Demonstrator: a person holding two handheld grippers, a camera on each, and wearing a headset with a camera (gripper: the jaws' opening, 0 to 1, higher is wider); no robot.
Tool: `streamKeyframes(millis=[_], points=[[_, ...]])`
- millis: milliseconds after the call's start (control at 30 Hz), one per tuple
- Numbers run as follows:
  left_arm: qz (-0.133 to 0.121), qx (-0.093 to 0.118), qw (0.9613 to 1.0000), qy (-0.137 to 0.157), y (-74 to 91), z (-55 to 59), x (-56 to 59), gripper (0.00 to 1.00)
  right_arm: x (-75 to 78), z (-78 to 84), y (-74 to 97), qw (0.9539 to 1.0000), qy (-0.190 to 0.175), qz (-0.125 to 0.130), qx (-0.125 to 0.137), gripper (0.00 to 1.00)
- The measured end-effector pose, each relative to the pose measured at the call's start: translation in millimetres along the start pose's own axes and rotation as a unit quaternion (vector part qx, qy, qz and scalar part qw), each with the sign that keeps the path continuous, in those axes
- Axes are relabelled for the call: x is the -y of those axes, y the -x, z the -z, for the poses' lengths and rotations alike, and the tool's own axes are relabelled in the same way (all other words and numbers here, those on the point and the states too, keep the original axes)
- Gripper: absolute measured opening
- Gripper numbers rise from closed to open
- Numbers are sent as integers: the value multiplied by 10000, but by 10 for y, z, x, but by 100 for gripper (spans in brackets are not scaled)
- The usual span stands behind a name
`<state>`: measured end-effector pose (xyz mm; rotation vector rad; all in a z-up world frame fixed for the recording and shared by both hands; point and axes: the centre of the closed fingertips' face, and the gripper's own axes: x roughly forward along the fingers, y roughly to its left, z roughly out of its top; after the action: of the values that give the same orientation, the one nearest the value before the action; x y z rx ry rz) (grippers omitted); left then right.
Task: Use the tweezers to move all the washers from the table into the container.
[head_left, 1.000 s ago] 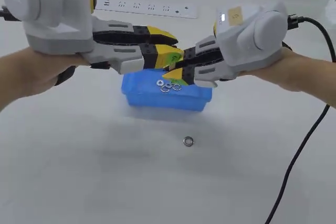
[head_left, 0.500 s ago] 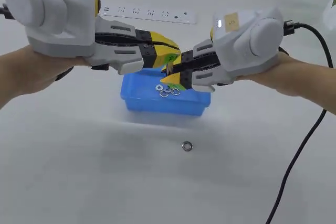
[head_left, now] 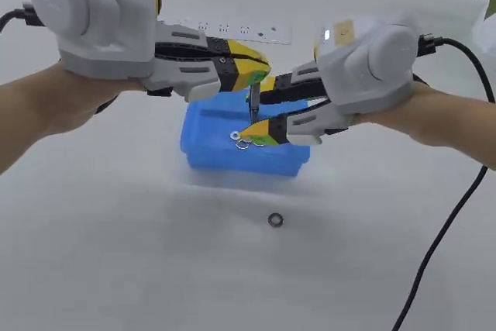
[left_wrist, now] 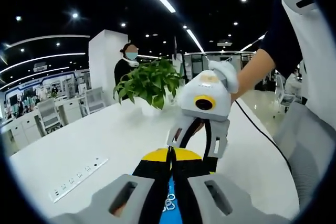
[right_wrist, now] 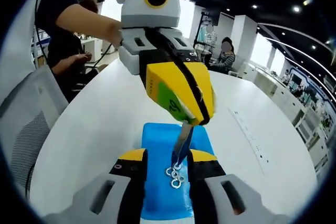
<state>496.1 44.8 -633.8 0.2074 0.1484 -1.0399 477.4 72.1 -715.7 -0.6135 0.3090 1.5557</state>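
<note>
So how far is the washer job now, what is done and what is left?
Done: several washers lie in the blue container. In hand: the left tool grips the tweezers, tip down over that pile; whether it carries a washer, I cannot tell. The right tool is open by the tweezers. Left: one loose washer on the table.
</note>
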Motion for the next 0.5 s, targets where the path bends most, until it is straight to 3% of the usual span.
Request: streamKeyframes(millis=[100, 233, 400, 500], points=[[-97, 154, 9998, 31, 85, -140, -40, 4, 23, 39, 87, 9997, -36, 227, -43, 34], [-146, 177, 9997, -49, 148, -232, -40, 4, 35, 58, 249, 9980, -168, 606, 60, 43], [-94, 114, 9998, -106, 125, -277, 105, 4, -54, 138, 471, 9948, -474, 897, 129, 48], [-33, 119, 9998, -144, 94, -346, 225, 4, -119, 222, 612, 9902, -736, 1175, 163, 55]])
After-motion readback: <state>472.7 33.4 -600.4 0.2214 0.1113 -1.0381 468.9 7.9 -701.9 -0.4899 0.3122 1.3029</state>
